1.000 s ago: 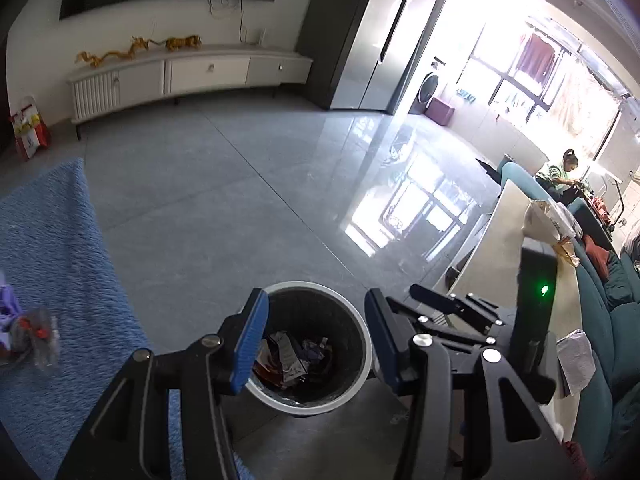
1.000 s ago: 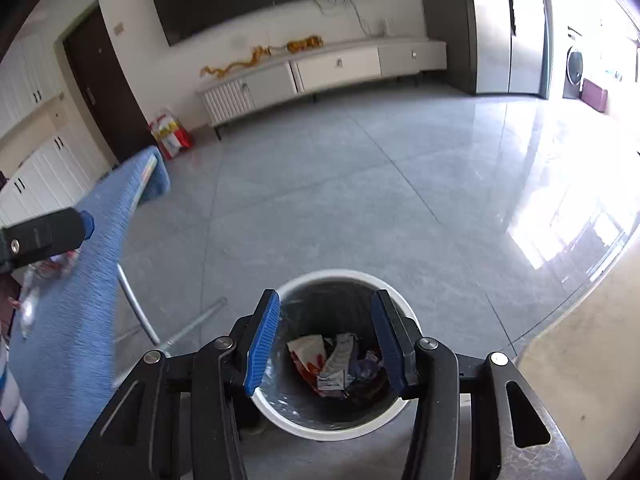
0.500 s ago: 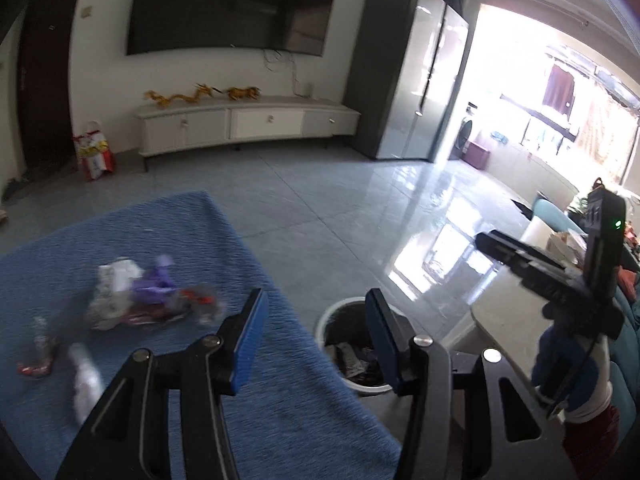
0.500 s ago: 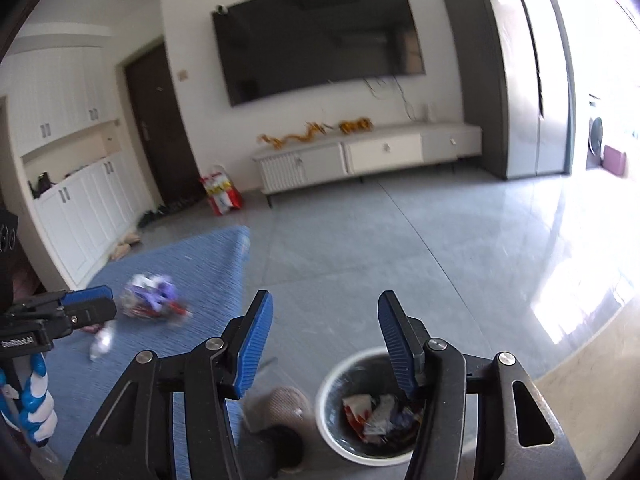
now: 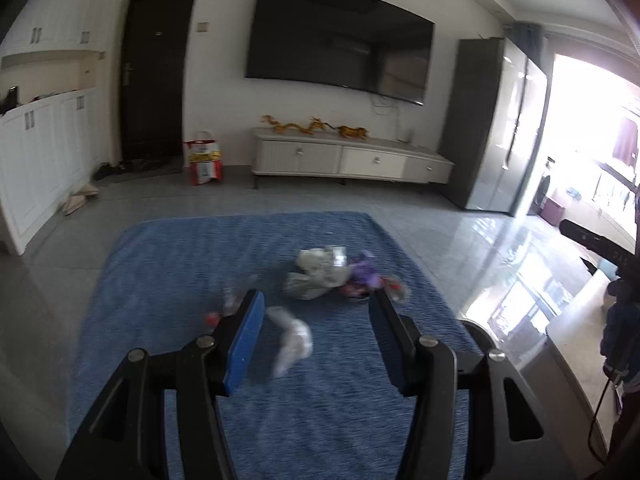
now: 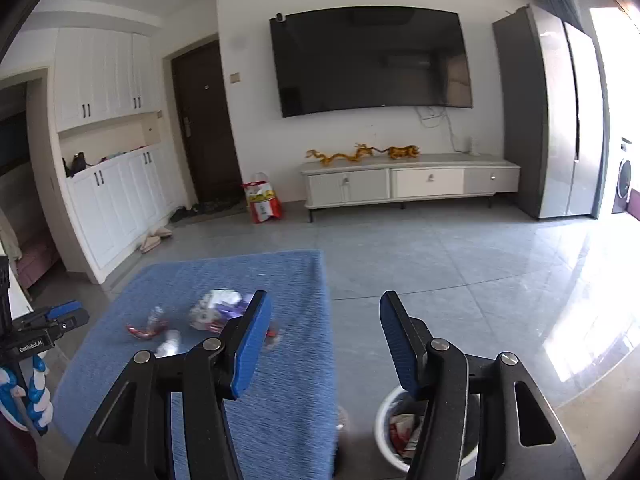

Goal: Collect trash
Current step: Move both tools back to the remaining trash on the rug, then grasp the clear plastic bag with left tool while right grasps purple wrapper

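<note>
So both grippers are up over a table with a blue cloth (image 5: pixel 168 264), and neither one has anything in it.

Starting at the far left of the right wrist view: the left gripper (image 6: pixel 64 316) pokes in from the edge, blue pads showing, beside the left side of the cloth. From its own camera the left gripper (image 5: pixel 316 320) has its jaws spread and opening wider, nothing between the pads, just blue cloth and trash beyond them.

The trash is all sitting on the cloth. Going left to right in the left wrist view: a small clear bottle with a red cap (image 5: pixel 224 308) just past the left finger, a crumpled white wrapper (image 5: pixel 292 340) lying between the two fingers, then a wad of grey-white plastic (image 5: pixel 316 272) further out, and touching its right side a purple and red wrapper bundle (image 5: pixel 366 278). It's all a bit motion-blurred, so I can't read any labels.

The right gripper (image 6: pixel 324 340) is loose too, jaws apart and nothing gripped. Its left finger hangs over the right edge of the cloth, its right finger over bare floor.

Bottom right of that view, on the grey tile floor just beside the table, there's the white trash bin (image 6: pixel 384 432) with a dark liner and some red and white wrappers inside, partly hidden behind the right finger.

Back wall has a big TV (image 6: pixel 372 60) and a low white cabinet (image 6: pixel 408 184).
</note>
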A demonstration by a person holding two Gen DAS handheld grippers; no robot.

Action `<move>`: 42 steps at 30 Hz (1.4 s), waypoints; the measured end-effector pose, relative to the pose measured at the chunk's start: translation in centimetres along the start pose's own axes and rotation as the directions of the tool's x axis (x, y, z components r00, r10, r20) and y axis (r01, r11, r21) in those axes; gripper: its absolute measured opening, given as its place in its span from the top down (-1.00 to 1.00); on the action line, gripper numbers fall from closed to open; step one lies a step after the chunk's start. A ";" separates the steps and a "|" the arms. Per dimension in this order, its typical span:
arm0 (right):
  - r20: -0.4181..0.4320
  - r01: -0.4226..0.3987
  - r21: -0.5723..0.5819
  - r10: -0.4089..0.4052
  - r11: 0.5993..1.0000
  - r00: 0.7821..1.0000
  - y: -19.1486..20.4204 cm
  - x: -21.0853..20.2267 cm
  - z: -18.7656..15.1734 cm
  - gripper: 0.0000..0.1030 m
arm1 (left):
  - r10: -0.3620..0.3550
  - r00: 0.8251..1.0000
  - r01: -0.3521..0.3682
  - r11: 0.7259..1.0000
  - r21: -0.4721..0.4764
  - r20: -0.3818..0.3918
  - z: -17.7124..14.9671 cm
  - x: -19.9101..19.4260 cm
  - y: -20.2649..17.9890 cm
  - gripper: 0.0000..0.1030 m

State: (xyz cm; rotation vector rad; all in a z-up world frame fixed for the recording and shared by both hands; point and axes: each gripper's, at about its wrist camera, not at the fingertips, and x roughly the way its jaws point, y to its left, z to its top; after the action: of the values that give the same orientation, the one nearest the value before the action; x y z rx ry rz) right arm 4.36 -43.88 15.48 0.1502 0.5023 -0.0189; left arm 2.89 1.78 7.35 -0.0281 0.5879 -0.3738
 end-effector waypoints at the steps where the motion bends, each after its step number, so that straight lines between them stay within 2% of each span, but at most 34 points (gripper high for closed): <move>1: -0.004 -0.003 -0.008 0.003 1.000 1.000 0.8 0.3 0.2 -0.09 | 0.015 1.000 -0.015 1.000 -0.013 0.007 -0.3 -0.4 1.1 -0.12; 3: -0.017 -0.016 -0.026 0.015 1.000 1.000 2.6 0.8 0.3 -0.09 | 0.034 0.999 -0.033 0.999 -0.041 0.023 -0.9 -1.3 3.0 -0.21; 11: -0.075 -0.082 -0.095 0.075 0.992 0.994 9.7 4.0 0.9 -0.10 | 0.090 0.995 -0.085 0.987 -0.136 0.035 -3.5 -2.6 9.6 -0.22; 16: -0.102 -0.101 -0.112 0.089 0.989 0.991 12.1 5.9 0.7 -0.10 | 0.108 0.994 -0.107 0.977 -0.183 -0.001 -5.3 -2.4 13.2 -0.22; 24: -0.152 -0.110 -0.136 0.089 0.985 0.984 14.6 9.1 0.3 -0.10 | 0.124 0.991 -0.132 0.960 -0.247 -0.045 -7.1 -1.0 16.9 -0.22; 28: -0.169 -0.113 -0.142 0.089 0.983 0.982 15.0 10.6 0.4 -0.10 | 0.125 0.990 -0.138 0.955 -0.263 -0.065 -7.7 0.0 17.7 -0.22; 32: -0.177 -0.118 -0.136 0.094 0.984 0.980 14.9 11.7 0.1 -0.10 | 0.094 0.992 -0.114 0.956 -0.271 -0.086 -8.0 1.1 17.6 -0.22; 38: -0.203 -0.120 -0.105 0.097 0.987 0.974 13.7 13.2 -1.0 -0.10 | 0.021 0.993 -0.046 0.973 -0.224 -0.113 -7.8 2.7 15.1 -0.22; 42: -0.232 -0.129 -0.062 0.112 0.990 0.966 12.3 14.8 -2.1 -0.10 | -0.032 0.987 0.002 0.982 -0.191 -0.155 -7.4 4.7 12.6 -0.22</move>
State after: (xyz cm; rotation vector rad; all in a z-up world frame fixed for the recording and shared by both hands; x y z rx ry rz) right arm 17.03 -31.09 8.24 0.1082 0.7220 0.1380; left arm 6.72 12.46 -2.97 -0.1892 0.7786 -0.3369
